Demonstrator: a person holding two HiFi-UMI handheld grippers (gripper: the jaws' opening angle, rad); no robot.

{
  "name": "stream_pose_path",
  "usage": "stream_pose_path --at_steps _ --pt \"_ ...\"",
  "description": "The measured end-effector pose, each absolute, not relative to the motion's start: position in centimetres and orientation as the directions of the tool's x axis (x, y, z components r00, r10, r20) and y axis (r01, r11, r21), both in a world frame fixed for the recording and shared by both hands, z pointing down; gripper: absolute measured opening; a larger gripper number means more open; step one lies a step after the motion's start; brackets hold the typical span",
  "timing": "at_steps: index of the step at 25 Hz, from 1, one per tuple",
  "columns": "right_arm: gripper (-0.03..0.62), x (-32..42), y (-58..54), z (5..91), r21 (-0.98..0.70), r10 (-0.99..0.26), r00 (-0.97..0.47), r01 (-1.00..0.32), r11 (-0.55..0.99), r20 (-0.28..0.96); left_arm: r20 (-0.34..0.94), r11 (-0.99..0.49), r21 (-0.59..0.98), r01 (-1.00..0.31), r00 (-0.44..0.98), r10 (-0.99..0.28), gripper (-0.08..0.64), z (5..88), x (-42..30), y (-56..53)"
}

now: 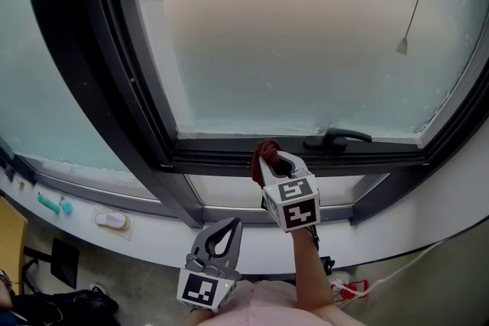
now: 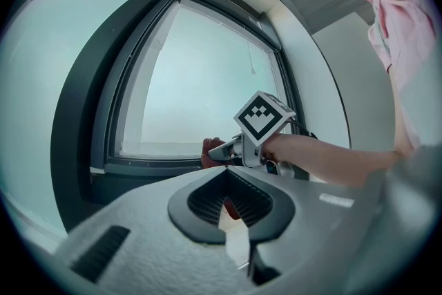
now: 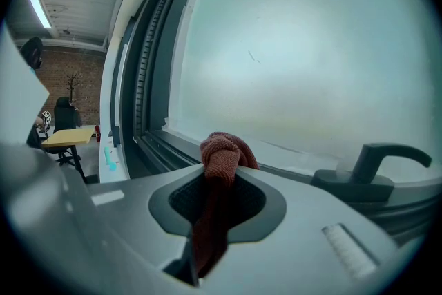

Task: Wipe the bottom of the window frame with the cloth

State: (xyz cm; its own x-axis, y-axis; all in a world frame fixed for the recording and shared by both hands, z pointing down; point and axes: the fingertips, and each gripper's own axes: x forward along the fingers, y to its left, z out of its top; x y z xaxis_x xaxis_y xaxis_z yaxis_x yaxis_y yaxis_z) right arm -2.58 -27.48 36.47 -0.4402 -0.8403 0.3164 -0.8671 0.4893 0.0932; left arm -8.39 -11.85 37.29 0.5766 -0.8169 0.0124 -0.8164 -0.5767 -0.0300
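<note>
right gripper clamps the red cloth, bunched just ahead at the window frame bottom rail (runs left-right), probably touching; left gripper closed, empty, farther off.

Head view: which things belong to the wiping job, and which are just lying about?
Job: red cloth, right tongs shut on it, bottom window frame.
Lying about: left tongs (shut, empty), window handle, white object and teal items on the sill.

No legible text, brand, number or sign; only black-white square patterns on right claw's cube, left claw's cube.
</note>
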Motion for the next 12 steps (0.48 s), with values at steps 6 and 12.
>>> stream_pose_path --at_steps 6,12 --pt "0.066 -1.2 -27.4 36.5 0.089 -0.847 -0.431 -0.874 0.478 0.312 -0.063 -0.579 -0.009 -0.816 0.578 -0.814 -0.001 35.9 -7.1 -12.0" --pt "0.066 0.3 -27.4 36.5 0.082 -0.851 -0.424 -0.88 0.468 0.309 -0.08 -0.583 -0.002 -0.813 0.581 -0.81 -0.001 35.6 -6.0 -12.1"
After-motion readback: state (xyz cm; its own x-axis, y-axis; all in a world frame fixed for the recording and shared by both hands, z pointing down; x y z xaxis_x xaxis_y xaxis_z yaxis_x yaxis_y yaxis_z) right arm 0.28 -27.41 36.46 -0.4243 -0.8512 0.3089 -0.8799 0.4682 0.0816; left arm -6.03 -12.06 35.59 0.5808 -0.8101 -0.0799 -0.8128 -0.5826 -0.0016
